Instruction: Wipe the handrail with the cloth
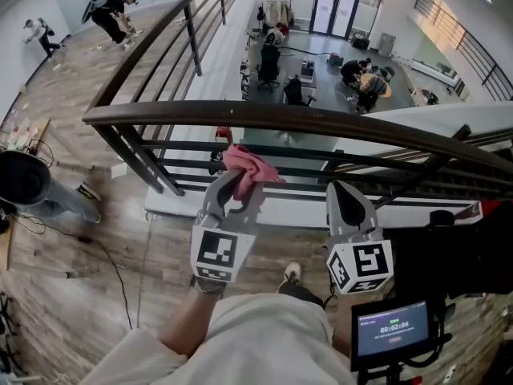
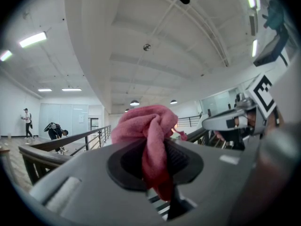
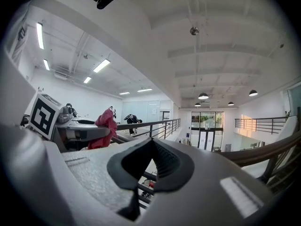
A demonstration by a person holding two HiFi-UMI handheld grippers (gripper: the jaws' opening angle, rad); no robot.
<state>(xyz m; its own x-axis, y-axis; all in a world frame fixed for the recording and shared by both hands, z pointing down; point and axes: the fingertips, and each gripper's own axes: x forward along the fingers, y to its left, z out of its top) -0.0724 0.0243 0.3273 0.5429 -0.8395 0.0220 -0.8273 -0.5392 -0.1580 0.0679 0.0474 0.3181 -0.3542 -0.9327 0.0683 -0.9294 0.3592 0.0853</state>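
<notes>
One dark handrail [image 1: 280,119] spans the head view from 9 o'clock to 3 o'clock. Your left tool [image 1: 238,184] sits at 6 o'clock of the rail, its jaws pinching the pink cloth [image 1: 250,167]. Your right tool [image 1: 341,189] sits at 3 o'clock of the left tool, jaws pressed together with nothing between them. The cloth bunches above the left jaws, near the rail's near edge; contact with the rail cannot be confirmed.

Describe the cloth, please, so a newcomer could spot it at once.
Find the dark curved handrail. Just below it, the left gripper is shut on a crumpled cloth. Its pink colour sets it apart; the right gripper is empty.
</notes>
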